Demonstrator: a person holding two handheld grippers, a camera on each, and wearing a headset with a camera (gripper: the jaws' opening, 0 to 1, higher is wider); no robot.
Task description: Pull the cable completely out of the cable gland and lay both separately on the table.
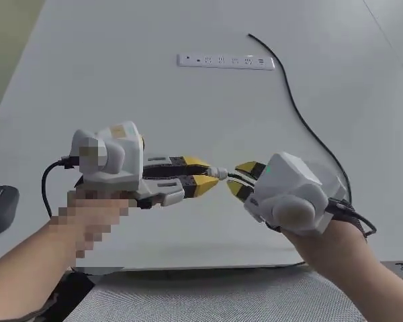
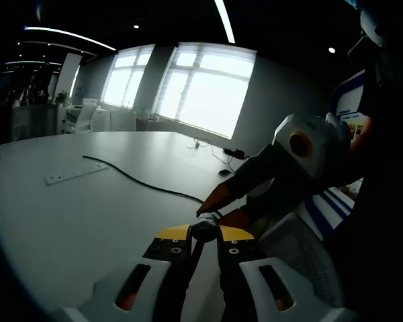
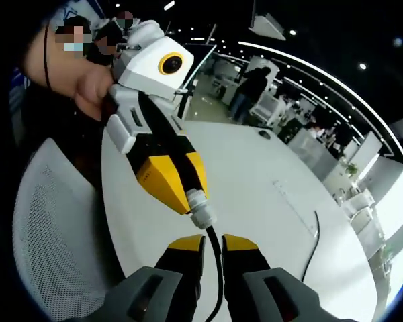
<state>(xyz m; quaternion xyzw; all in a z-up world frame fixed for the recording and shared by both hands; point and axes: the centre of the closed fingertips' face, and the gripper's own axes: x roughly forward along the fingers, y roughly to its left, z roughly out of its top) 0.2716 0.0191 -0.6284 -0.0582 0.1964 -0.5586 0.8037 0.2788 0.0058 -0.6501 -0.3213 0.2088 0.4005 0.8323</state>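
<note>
The person holds both tools in the air over the near part of the white bench [image 1: 188, 107], with the tips facing each other. The left tool [image 1: 210, 174] is closed on the small white plastic cable gland [image 3: 200, 204], which sits right at its yellow tips. The right tool [image 3: 213, 245] is closed around the thin black cable [image 3: 217, 261] just behind the gland, so the two tools nearly touch. The cable is still inside the gland, and neither piece lies on the bench. I judge that the pulling step is in hand and not finished. The next move, I think, calls for drawing the tools apart in a straight line along the cable, with a firm grip on both sides, until the cable end comes free.
</note>
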